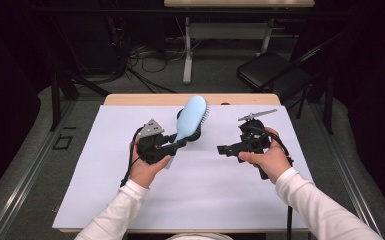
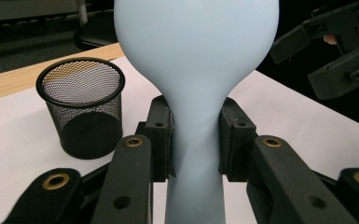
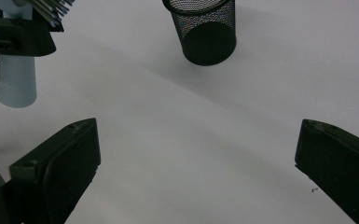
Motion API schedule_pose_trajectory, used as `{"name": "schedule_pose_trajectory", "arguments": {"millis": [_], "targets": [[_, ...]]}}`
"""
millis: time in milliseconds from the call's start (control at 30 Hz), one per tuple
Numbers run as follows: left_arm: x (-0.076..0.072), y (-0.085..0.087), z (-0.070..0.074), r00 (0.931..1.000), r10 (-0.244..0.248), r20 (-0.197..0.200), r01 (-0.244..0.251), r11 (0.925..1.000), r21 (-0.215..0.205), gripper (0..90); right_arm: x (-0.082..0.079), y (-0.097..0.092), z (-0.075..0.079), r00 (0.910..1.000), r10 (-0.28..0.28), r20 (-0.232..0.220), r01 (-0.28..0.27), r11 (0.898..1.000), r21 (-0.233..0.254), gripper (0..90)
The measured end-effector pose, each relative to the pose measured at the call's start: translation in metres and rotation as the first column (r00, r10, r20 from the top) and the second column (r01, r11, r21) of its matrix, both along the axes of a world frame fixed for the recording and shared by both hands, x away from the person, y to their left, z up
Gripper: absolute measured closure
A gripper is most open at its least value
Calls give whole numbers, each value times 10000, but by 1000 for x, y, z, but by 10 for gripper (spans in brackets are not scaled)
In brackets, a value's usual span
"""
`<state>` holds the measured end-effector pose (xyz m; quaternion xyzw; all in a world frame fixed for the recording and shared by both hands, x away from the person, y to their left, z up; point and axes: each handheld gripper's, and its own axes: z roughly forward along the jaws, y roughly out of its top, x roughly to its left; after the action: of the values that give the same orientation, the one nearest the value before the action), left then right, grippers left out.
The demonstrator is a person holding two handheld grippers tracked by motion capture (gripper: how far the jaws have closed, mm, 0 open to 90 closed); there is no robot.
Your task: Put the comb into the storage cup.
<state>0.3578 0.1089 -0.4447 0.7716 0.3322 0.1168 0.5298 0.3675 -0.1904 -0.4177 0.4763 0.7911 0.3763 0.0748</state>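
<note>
No legible labels; left gripper clamps blue hairbrush w/ plain back.

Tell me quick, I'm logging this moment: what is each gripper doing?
Left gripper: closed on the neck of the light blue hairbrush, held off the table.
Right gripper: open, holding nothing.

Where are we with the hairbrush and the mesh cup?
Done: the left tool has clamped the blue hairbrush by its handle, off the table. In hand: brush held near the mesh cup. Left, probably: into the cup, which looks empty. Right tool open, idle.
</note>
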Motion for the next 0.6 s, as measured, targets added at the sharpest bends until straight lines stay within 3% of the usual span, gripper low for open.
{"name": "schedule_pose_trajectory", "arguments": {"millis": [267, 600], "targets": [[-1, -2, -2, 10000, 13, 55, -13, 10000, 20, 697, 7, -4, 10, 9995, -209, -239, 219, 9988, 430, 10], [-1, -4, -5, 9999, 38, 109, -39, 10000, 91, 697, 10, 2, 20, 9998, -117, -140, 127, 9972, 733, 12]]}}
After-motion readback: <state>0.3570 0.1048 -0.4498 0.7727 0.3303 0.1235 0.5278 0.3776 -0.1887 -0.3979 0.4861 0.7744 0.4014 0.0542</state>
